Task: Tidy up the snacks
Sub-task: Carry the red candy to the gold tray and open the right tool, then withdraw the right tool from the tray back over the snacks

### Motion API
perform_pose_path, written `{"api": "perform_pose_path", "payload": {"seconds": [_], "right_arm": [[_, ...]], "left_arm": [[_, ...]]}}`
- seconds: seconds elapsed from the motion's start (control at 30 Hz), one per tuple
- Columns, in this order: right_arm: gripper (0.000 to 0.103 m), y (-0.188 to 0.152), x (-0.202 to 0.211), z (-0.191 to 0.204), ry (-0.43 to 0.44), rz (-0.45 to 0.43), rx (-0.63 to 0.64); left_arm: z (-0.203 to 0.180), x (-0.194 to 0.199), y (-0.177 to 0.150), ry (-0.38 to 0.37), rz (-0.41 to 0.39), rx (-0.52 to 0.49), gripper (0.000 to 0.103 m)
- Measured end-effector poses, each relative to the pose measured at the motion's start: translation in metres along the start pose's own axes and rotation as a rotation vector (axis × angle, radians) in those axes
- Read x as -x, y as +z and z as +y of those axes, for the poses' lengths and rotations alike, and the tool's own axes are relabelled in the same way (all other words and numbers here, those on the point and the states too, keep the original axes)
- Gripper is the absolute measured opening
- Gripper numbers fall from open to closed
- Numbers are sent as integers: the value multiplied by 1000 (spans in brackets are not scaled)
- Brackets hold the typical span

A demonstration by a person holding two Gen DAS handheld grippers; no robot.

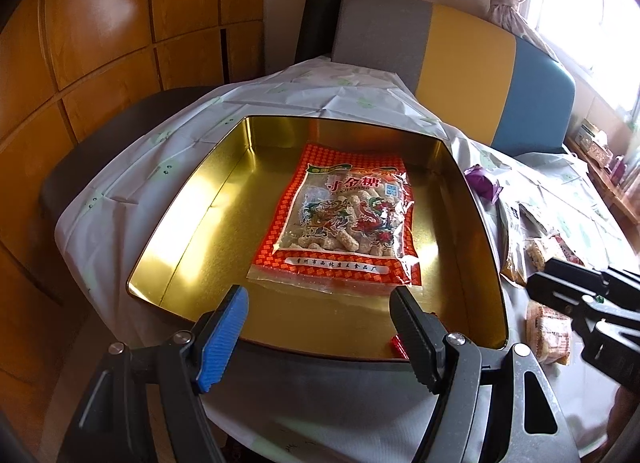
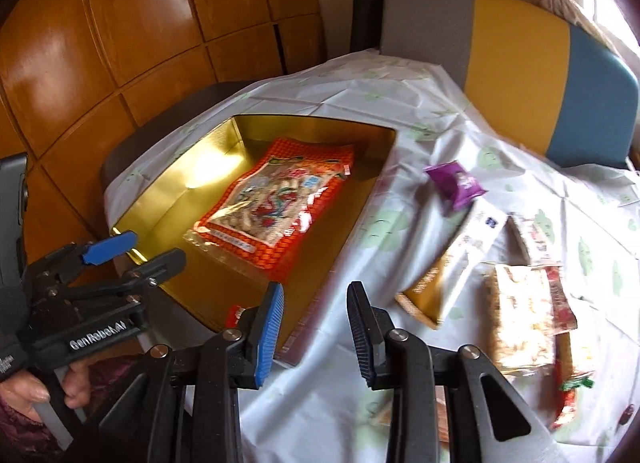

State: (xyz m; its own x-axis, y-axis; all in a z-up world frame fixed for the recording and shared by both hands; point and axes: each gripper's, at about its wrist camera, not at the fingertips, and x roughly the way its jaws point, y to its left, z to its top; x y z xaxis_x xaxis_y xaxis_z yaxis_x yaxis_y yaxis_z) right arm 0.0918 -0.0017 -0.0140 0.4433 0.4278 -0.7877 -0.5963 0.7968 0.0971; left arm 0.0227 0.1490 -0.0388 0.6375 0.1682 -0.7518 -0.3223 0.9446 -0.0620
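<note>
Two grippers show, both with jaws apart and nothing between them. The left gripper [image 1: 318, 303] hangs over the near rim of a gold tin box [image 1: 224, 199]; the right gripper [image 2: 316, 303] sits low in its own view, over the tin's near right corner and the tablecloth [image 2: 400, 111].

Much is cut off or unclear. A small red wrapper [image 1: 397, 344] at the tin's near edge is mostly hidden behind the left gripper's black finger. In the right wrist view the loose snacks at the right of the frame are blurred: a purple packet [image 2: 456, 183], a white and gold pouch [image 2: 452, 263], and a clear pack of pale biscuits [image 2: 520, 323] with red-edged packs beside it whose print cannot be read. A red and green sweet [image 2: 572, 391] lies at the lower right, partly out of frame. At lower left of that view a hand [image 2: 36, 391] grips the left tool's handle, only fingers showing.

Inside the tin, toward its right half, lies a flat bag of sesame sticks [image 1: 344, 219], red-checked with a clear window and dragon print, its plastic glossy. The tin is square with rounded corners, its walls mirror-bright.

The tablecloth is thin, creased white plastic with faint green motifs. Behind it stands a padded chair [image 1: 460, 47] in grey, yellow and blue bands, and glossy wooden panels [image 1: 100, 23] fill the upper left.
</note>
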Motion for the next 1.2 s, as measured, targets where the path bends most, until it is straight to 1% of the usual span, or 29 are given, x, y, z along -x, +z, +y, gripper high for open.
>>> {"api": "perform_pose_path", "payload": {"seconds": [0.23,0.37,0.67,0.73,0.83,0.93,1.0,1.03,1.1,1.2], "right_arm": [[35,-6,15,-34,-92,5,-6],[35,-12,24,-61,-163,10,-11],[35,-30,44,-135,-318,24,-58],[37,-35,48,-153,-353,27,-73],[38,-42,49,-179,-413,35,-96],[38,-53,50,-205,-429,38,-175],[38,-55,49,-220,-442,71,-234],[38,-55,49,-226,-431,70,-261],[38,-54,51,-232,-417,65,-302],[38,-55,54,-234,-405,57,-327]], "left_arm": [[-8,5,-1,-1,-9,-27,74],[-14,7,-2,-2,-12,-48,74],[-29,9,-2,-9,-7,-88,74],[-32,9,-3,-9,-5,-97,74],[-38,9,-3,-9,-4,-113,74],[-44,9,-3,-12,1,-128,74],[-48,8,-3,-16,3,-140,74],[-50,8,-3,-19,5,-145,74],[-55,8,-3,-25,8,-160,74],[-63,7,-3,-33,10,-184,74]]}}
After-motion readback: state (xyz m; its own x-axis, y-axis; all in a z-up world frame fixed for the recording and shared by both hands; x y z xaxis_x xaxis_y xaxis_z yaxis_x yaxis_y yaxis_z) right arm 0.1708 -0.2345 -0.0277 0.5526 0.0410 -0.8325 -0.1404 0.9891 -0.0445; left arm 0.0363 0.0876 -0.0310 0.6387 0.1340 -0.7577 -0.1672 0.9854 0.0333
